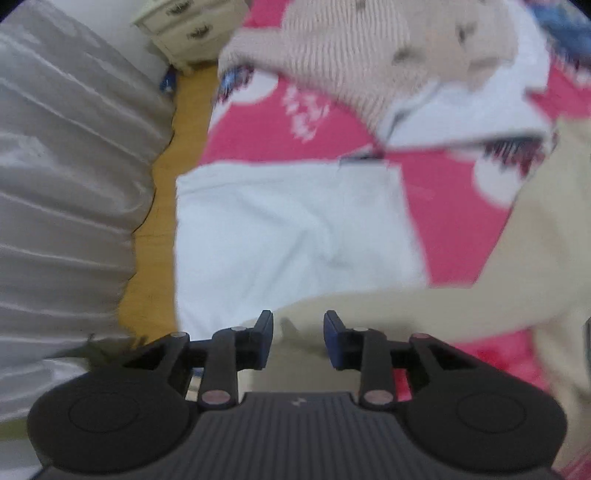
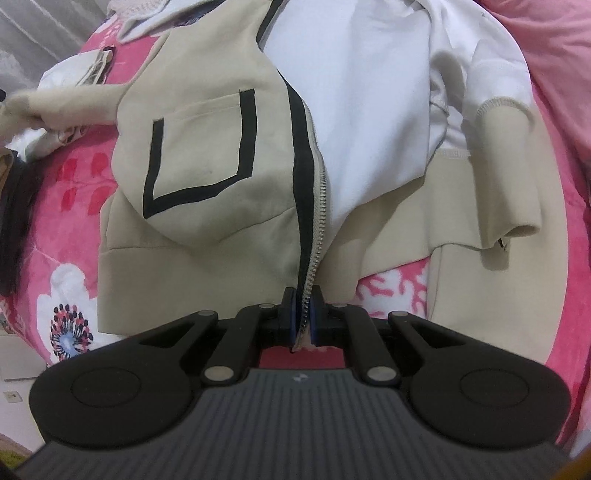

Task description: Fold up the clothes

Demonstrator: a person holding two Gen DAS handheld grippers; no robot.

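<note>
— What's the biggest thing in front of you?

— The pink floral bedspread [image 2: 74, 236]; everything lies on it. Spread over its middle in my right wrist view is the beige zip-up jacket with black trim and white lining [image 2: 207, 229], front panel up, the other panel thrown open so the lining shows. A black-outlined patch pocket [image 2: 201, 155] sits on the closed panel, just beside the zipper [image 2: 317, 221].

— And on the left side?

— My left wrist view is blurred. I see a flat white cloth [image 1: 288, 236] at the bed's edge, a cream ribbed knit garment [image 1: 343, 51] beyond it, and a beige sleeve of the jacket [image 1: 424, 310] running across just past my fingers. Off the bed are a grey pleated curtain [image 1: 66, 192], a strip of wooden floor [image 1: 162, 221] and a cream drawer unit [image 1: 188, 29].

— The grippers?

— My right gripper [image 2: 303, 321] is clenched on the zipper edge at the jacket's hem. My left gripper [image 1: 298, 339] stands parted, holding nothing, the sleeve lying beyond its tips.
</note>
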